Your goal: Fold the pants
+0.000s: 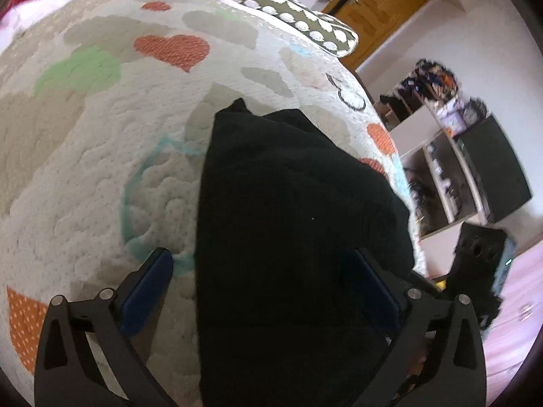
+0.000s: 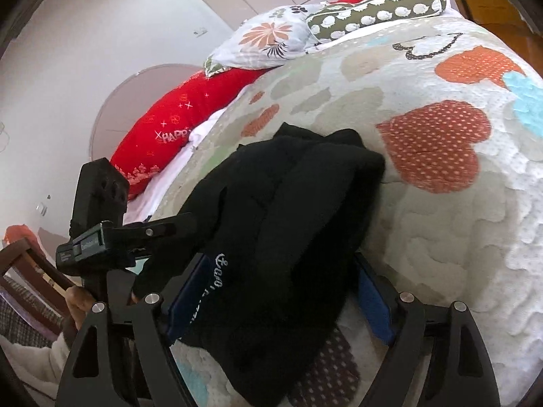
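Black pants [image 1: 288,210] are bunched in a heap on the bed's heart-print quilt [image 1: 101,129], near the edge. Left tool [image 1: 264,291] has its fingers spread wide, straddling the near end of the fabric. Right tool [image 2: 281,291] is spread apart too, with the pants between its blue pads [image 2: 190,291]. Pillows [image 2: 373,10] sit at the far end.

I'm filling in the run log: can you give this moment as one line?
stage: mid-fold | pants: black, bunched on quilt | left gripper: open, straddling pants | right gripper: open, straddling pants
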Tool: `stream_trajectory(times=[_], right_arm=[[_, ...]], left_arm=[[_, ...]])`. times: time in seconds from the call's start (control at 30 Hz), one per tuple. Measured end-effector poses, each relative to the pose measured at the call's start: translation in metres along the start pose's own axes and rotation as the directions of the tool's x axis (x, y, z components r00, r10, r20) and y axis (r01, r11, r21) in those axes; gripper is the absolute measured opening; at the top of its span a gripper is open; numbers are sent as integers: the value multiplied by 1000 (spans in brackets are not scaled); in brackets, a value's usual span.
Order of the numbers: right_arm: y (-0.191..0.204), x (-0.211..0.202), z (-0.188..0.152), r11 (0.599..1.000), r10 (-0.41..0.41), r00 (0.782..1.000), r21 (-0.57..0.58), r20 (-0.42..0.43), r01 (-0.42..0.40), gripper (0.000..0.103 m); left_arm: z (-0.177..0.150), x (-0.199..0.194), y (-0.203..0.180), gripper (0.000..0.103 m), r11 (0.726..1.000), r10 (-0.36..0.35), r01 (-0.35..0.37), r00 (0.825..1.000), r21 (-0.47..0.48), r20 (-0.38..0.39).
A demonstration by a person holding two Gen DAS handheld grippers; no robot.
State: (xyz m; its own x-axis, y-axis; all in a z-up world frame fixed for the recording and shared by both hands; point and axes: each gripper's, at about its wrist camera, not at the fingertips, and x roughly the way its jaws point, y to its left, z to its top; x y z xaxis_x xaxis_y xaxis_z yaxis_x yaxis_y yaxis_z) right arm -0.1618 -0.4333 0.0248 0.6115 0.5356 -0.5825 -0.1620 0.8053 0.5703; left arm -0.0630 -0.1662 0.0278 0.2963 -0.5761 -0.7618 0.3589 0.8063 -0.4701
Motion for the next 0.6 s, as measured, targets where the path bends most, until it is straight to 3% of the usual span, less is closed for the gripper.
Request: stream_trajectory(times=[0.03, 0.07, 0.1, 0.13, 0.23, 0.37, 0.6], right_arm=[[1, 1, 0, 1000, -11, 1000, 1, 2, 11, 62], [0, 1, 0, 1000, -17, 1000, 9, 9, 17, 46], [-2, 1, 1, 1000, 0, 1000, 22, 14, 0, 40], [-2, -2, 1, 999, 14, 1000, 34, 22, -15, 38], [10, -11, 6, 1000, 8, 999, 7, 46, -8, 33], [38, -18, 21, 998, 26, 997, -64, 66, -22, 32], [81, -8, 62, 986, 88, 990, -152, 114, -70, 32]], left_arm=[[0, 1, -2, 102, 1000, 14, -14, 1000, 17, 2], [-1, -1, -4, 89, 999, 28, -28, 1000, 26, 12], [-1, -3, -5, 79, 999, 34, -34, 999, 31, 20], [0, -6, -8, 63, 999, 17, -18, 1000, 38, 17], [1, -17, -13, 51, 998, 28, -31, 999, 63, 40], [9, -42, -20, 48, 990, 46, -59, 994, 126, 97], [47, -90, -4, 48, 986, 77, -106, 975, 131, 206]])
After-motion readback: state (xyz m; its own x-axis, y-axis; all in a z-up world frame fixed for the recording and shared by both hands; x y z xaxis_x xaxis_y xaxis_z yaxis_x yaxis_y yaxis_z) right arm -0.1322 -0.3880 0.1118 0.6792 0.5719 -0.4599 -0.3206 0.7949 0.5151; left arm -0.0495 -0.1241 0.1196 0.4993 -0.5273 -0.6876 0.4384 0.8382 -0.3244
